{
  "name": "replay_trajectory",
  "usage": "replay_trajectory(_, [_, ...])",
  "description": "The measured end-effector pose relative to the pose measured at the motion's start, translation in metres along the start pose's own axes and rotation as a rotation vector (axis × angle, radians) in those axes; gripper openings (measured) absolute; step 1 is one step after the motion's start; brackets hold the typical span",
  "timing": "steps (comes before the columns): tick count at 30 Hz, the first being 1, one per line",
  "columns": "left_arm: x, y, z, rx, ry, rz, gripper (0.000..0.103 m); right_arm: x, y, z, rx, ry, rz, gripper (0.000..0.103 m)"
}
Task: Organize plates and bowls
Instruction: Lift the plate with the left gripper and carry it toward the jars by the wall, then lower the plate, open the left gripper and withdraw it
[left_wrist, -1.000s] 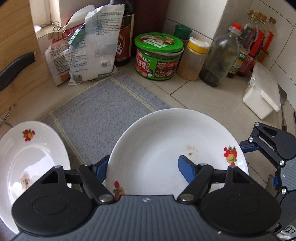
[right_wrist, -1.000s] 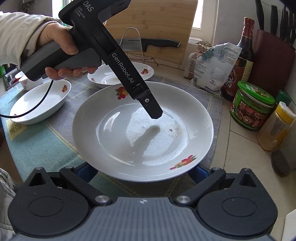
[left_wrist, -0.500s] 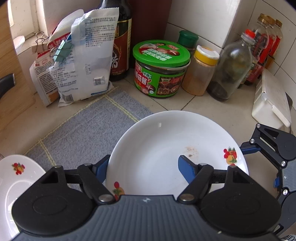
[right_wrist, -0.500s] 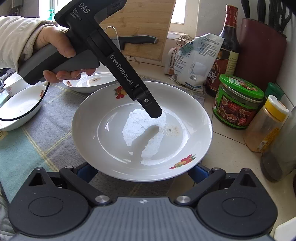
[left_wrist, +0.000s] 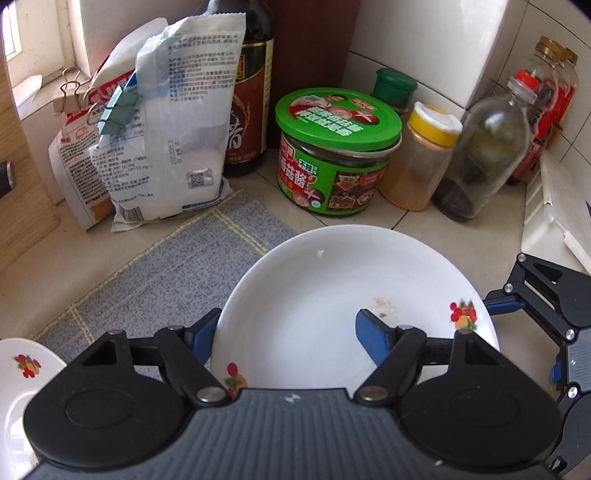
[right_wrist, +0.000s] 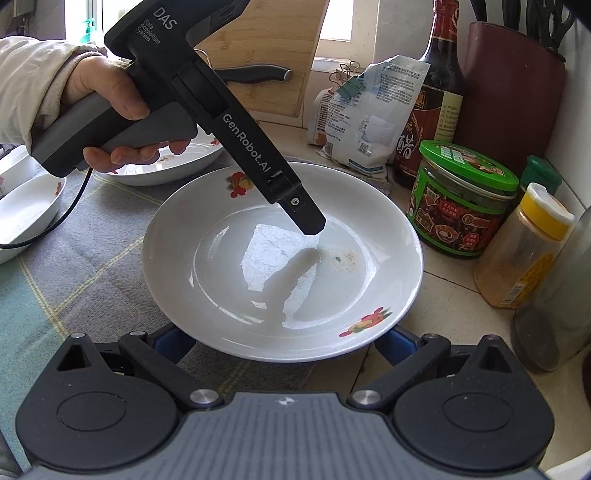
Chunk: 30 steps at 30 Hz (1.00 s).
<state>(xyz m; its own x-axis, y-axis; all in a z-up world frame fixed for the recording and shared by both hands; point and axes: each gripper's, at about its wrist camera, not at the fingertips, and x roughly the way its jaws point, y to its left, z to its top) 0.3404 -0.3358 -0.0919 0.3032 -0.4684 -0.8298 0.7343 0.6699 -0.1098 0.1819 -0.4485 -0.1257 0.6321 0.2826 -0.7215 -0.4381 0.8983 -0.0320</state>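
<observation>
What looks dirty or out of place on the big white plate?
The large white plate carries a small brownish residue patch right of its centre. It also pokes past the grey mat onto the tiled counter, near the green-lidded jar.

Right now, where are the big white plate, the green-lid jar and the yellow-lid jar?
big white plate (right_wrist: 229, 295), right wrist view, bare centre.
green-lid jar (left_wrist: 338, 118), left wrist view, lid top.
yellow-lid jar (left_wrist: 436, 123), left wrist view, yellow cap.

plate: the large white fruit-patterned plate (right_wrist: 280, 266) now sits nearer the green-lidded glass jar (right_wrist: 461, 199), partly off the grey woven mat (left_wrist: 166, 277)
side dish: the smaller white plate (left_wrist: 22, 373) has slid almost out of the left wrist view
</observation>
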Motion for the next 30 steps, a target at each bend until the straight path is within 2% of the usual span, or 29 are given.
replay_trajectory(15, [0.011,0.002,0.000,-0.002,-0.017,0.022,0.076,0.005,-0.001,0.001,0.002,0.000,-0.035,0.103])
replay_trajectory(18, [0.008,0.001,-0.002,0.000,-0.027,0.026,0.081,0.004,0.001,0.002,0.001,0.001,-0.034,0.103])
replay_trajectory(22, [-0.005,-0.003,-0.006,0.014,-0.061,0.040,0.093,0.003,-0.001,0.004,0.041,0.018,-0.031,0.103])
replay_trajectory(30, [-0.056,-0.022,-0.022,0.034,-0.151,0.107,0.094,-0.011,0.010,0.007,0.140,0.057,-0.074,0.103])
